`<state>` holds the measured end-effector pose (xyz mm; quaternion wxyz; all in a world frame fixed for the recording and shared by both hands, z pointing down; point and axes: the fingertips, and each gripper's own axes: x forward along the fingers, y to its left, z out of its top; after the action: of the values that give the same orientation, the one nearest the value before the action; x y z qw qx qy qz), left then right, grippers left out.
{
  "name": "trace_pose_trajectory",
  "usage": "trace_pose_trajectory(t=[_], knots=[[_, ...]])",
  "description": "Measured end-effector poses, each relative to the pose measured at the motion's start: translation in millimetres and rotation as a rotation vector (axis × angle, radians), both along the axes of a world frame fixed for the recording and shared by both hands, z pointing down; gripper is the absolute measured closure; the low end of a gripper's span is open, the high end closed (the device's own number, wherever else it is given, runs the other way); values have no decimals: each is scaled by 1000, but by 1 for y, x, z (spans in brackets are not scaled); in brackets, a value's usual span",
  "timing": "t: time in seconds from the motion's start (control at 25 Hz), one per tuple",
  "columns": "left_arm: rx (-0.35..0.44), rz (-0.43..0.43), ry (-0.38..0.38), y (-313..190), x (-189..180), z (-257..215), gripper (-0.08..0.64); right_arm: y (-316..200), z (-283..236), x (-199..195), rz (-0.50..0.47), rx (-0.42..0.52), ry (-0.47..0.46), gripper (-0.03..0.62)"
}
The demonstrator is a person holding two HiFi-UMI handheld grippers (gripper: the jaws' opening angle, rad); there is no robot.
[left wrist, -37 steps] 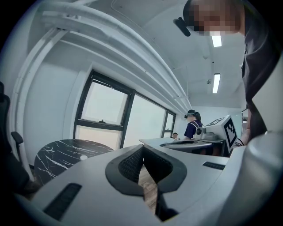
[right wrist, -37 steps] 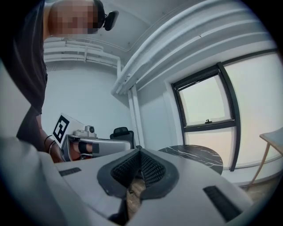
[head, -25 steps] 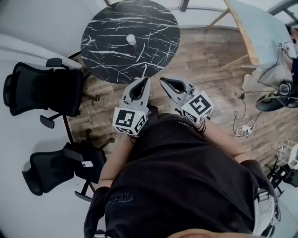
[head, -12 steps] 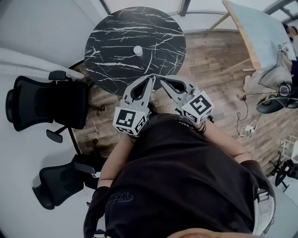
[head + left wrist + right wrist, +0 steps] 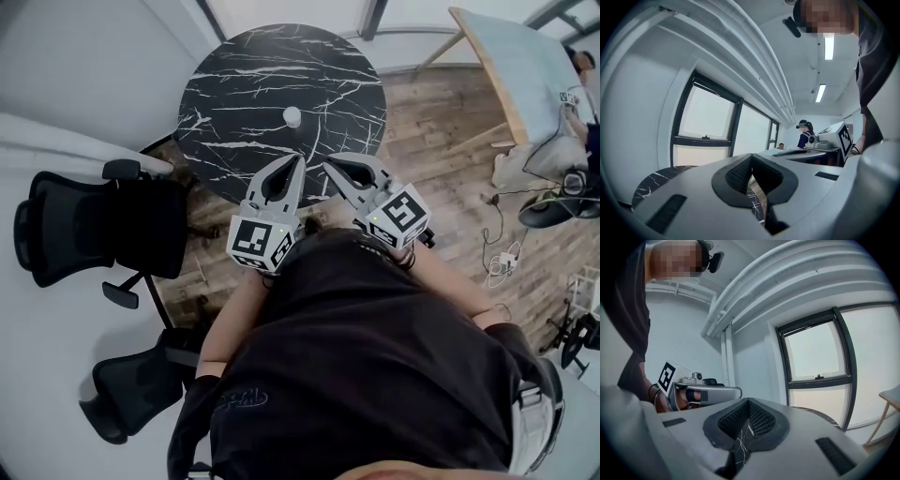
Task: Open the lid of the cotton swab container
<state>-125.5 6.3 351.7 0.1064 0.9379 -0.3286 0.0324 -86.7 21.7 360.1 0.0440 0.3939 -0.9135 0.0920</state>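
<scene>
Left claw [image 5: 297, 162] and right claw [image 5: 328, 165] are both closed, pad tips pressed together with nothing between them, as each claw's own view confirms [image 5: 751, 157] [image 5: 749, 401]. They are held side by side, close but not touching, in front of the person's dark shirt [image 5: 375, 356], and point toward the round black marble tabletop [image 5: 234, 84]. From the head view their tips lie over the tabletop's near edge. The cotton swab container [image 5: 292, 116], a small white cylinder, stands upright near the middle of the tabletop, beyond the claws and apart from them; it is too small to tell how its lid sits. Two black office chairs [image 5: 94, 225] [image 5: 141, 389] stand left of the tabletop on the wooden floor [image 5: 441, 122], and a pale second table [image 5: 525, 75] is at the upper right. A dark-framed window [image 5: 818, 362] fills the wall ahead of the claws.
</scene>
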Motion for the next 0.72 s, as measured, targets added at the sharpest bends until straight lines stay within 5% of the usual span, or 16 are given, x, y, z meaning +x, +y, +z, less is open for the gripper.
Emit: trace_pose_trajectory(t=[0.72], knots=[[-27,-4,-3,-29,-8,11,546,-27,8,-10,-10,-19,-2,569]])
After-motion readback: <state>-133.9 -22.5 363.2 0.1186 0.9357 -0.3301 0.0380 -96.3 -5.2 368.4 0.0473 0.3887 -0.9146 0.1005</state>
